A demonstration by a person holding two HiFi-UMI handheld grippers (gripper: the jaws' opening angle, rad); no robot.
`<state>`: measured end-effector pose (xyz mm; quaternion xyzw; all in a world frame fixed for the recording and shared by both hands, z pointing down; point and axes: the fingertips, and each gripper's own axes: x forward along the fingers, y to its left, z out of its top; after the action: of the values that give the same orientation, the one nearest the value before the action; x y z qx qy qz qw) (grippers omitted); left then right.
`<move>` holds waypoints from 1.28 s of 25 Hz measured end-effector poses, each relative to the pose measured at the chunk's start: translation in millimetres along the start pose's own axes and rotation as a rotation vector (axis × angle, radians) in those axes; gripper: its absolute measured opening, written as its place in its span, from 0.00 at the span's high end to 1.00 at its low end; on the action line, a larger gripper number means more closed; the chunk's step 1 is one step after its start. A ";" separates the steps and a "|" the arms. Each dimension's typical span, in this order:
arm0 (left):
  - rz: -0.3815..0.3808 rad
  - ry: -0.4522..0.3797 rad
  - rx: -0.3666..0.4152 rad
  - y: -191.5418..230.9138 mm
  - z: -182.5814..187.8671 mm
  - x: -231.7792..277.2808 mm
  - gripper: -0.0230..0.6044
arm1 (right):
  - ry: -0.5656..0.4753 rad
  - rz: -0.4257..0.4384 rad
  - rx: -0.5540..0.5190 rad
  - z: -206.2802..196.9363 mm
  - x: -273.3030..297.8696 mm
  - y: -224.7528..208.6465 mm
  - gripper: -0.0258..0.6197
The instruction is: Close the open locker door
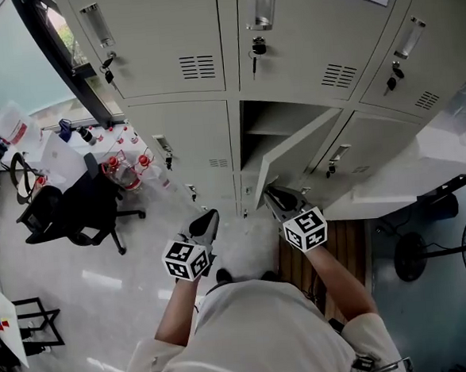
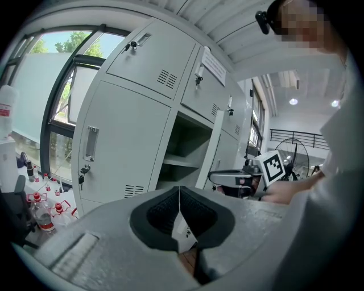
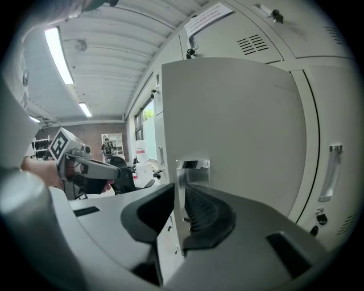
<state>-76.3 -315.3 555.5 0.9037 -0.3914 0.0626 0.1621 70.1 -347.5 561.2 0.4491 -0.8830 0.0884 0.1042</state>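
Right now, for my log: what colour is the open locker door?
The open locker door is plain light grey, clearest in the right gripper view.

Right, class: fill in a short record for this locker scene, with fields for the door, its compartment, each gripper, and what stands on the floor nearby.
door: open locker door, lower row, swung partway out
compartment: one shelf in view, nothing seen on it
right gripper: jaws closed on the door's free edge, beside its metal latch plate
left gripper: jaws together, empty, clear of the door
floor at left: black office chair, cluster of bottles
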 end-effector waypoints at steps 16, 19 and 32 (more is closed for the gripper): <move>0.044 -0.017 -0.014 20.8 4.2 -3.9 0.94 | -0.019 -0.029 -0.001 26.4 48.9 -27.5 0.87; 0.053 -0.022 -0.017 24.4 5.1 -5.3 0.94 | -0.019 -0.033 -0.001 28.7 55.5 -31.7 0.87; 0.078 -0.031 -0.020 33.9 9.8 -9.2 0.94 | -0.012 -0.069 0.014 32.7 78.1 -53.5 0.87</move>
<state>-107.4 -334.1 552.4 0.8869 -0.4295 0.0510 0.1626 65.2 -447.3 553.6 0.4807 -0.8668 0.0885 0.0989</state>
